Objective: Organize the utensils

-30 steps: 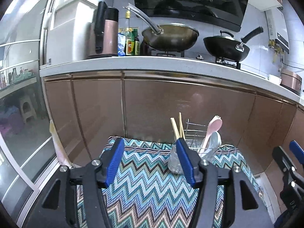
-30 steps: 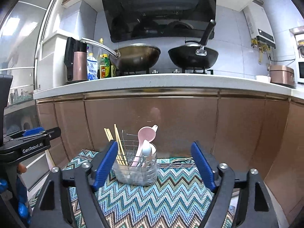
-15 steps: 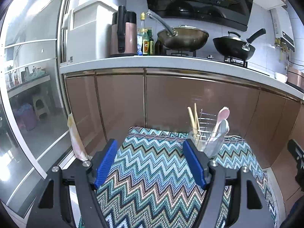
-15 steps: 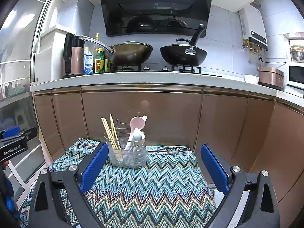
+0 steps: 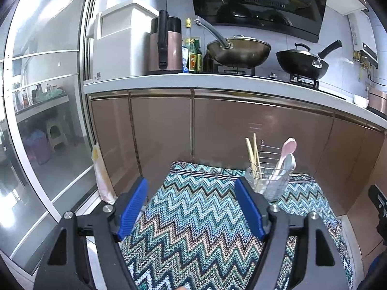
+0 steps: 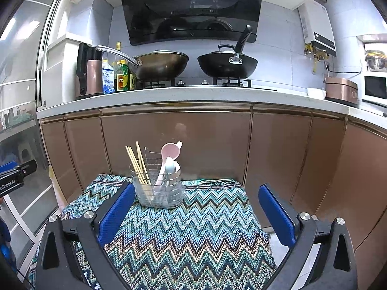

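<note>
A wire utensil holder (image 6: 158, 188) stands at the far edge of a zigzag-patterned cloth (image 6: 193, 236). It holds wooden chopsticks (image 6: 137, 164), a pink spoon (image 6: 169, 155) and a pale spoon (image 6: 169, 166). The holder also shows in the left wrist view (image 5: 269, 181), with the chopsticks (image 5: 252, 154) and pink spoon (image 5: 287, 148). My left gripper (image 5: 191, 209) is open and empty, back from the holder and to its left. My right gripper (image 6: 196, 213) is open and empty, in front of the holder.
Brown cabinet fronts (image 6: 205, 145) rise just behind the cloth under a white counter (image 6: 193, 95). Two woks (image 6: 227, 65), bottles (image 6: 122, 77) and a kettle (image 6: 89, 75) sit on it. A glass sliding door (image 5: 43, 120) stands at left.
Both grippers have pulled back from the holder and risen; the holder looks smaller and farther. The right gripper's jaws have opened wider. The left gripper has shifted left.
</note>
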Demonstrator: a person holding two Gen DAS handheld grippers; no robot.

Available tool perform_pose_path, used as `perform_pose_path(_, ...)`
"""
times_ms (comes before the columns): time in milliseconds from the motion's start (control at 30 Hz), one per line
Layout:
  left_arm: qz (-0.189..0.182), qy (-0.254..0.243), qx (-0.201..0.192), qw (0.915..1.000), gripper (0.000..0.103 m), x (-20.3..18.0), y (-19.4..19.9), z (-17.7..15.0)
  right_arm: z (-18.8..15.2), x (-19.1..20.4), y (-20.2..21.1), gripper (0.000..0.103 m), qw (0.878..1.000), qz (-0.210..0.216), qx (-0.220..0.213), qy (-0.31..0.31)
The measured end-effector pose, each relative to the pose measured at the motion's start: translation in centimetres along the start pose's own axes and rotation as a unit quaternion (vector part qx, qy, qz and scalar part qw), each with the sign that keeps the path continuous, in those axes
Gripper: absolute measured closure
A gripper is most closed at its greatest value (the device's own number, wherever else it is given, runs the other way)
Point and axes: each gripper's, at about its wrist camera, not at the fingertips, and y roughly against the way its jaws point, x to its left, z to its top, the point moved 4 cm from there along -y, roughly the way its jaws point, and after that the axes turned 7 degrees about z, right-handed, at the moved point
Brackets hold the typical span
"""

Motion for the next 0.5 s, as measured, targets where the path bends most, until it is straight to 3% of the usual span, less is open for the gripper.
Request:
perform_pose_path(300,0.02,0.026,-0.025,0.9992,0.03,1.6,-0.1,0.2,-0.6,-0.8,-0.4,0.002,1.0,-0.007,0.007,-0.008)
perform_pose_path(500,0.01,0.034,-0.023,0.9991,0.03,2.1,-0.3,0.0,-1.0,-0.8,-0.7,0.002,1.0,-0.006,0.01,-0.009)
